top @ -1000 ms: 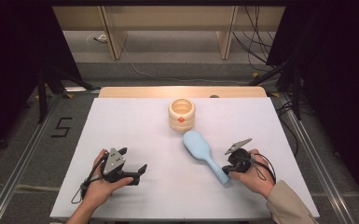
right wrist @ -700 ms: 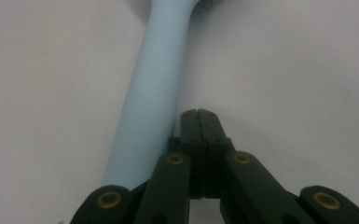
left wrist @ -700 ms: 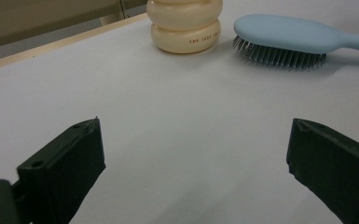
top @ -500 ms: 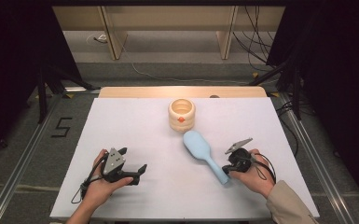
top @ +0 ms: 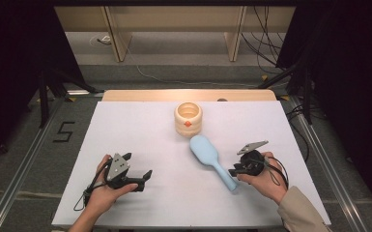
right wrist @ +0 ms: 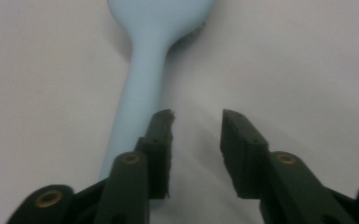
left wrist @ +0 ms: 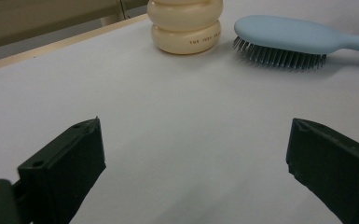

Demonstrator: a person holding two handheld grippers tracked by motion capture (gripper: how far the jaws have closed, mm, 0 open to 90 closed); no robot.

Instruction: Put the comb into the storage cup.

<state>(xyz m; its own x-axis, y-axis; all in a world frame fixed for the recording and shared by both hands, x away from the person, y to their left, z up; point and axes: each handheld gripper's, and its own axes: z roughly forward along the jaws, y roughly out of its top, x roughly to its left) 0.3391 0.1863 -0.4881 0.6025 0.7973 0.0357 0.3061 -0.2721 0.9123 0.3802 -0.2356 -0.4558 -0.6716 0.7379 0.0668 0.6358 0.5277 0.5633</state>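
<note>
A light blue hairbrush (top: 212,162) lies bristles down at the table's centre right, its handle pointing toward the near right. My right gripper (top: 233,170) rests at the handle's end. Its jaws have just been opening and now stand apart with nothing between them. In the right gripper view the brush's handle (right wrist: 142,84) runs beside and under one jaw of that gripper (right wrist: 196,135). My left gripper (top: 137,164) lies at the near left, open wide (left wrist: 193,140) and empty, facing the brush (left wrist: 284,35) and a cream ringed pot (left wrist: 186,25).
The cream pot (top: 188,118) stands toward the table's far middle, just beyond the brush head. The white table (top: 125,125) ends at a wooden strip along its far edge. Metal rails run down both sides, and cables lie on the floor behind.
</note>
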